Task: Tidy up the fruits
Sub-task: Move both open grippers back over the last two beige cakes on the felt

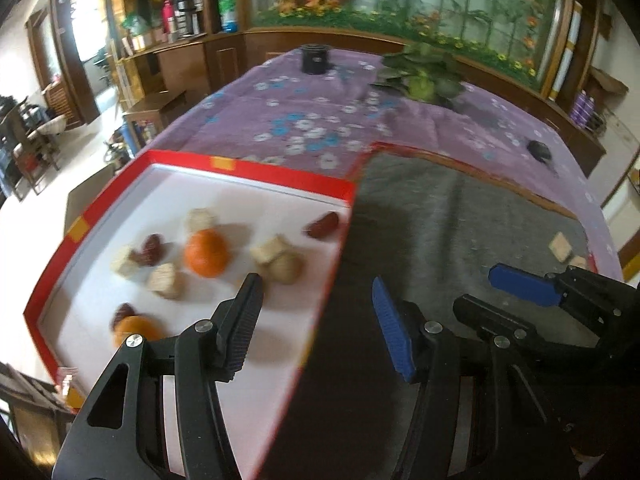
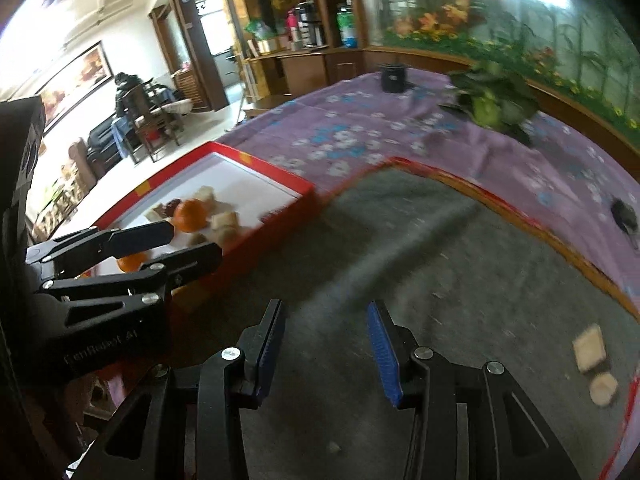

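A red box with a white floor holds two oranges, dark red dates and several tan pieces. My left gripper hangs open over the box's right wall, with nothing between its fingers. To its right lies a grey mat with a red border. Two tan pieces rest on the mat's right side. My right gripper stands open and empty above the mat. In the right wrist view the left gripper shows over the box, near an orange.
The table wears a purple flowered cloth. On it stand a black cup at the back, a leafy plant and a small dark object at the right. The table's left edge drops to the floor beside the box.
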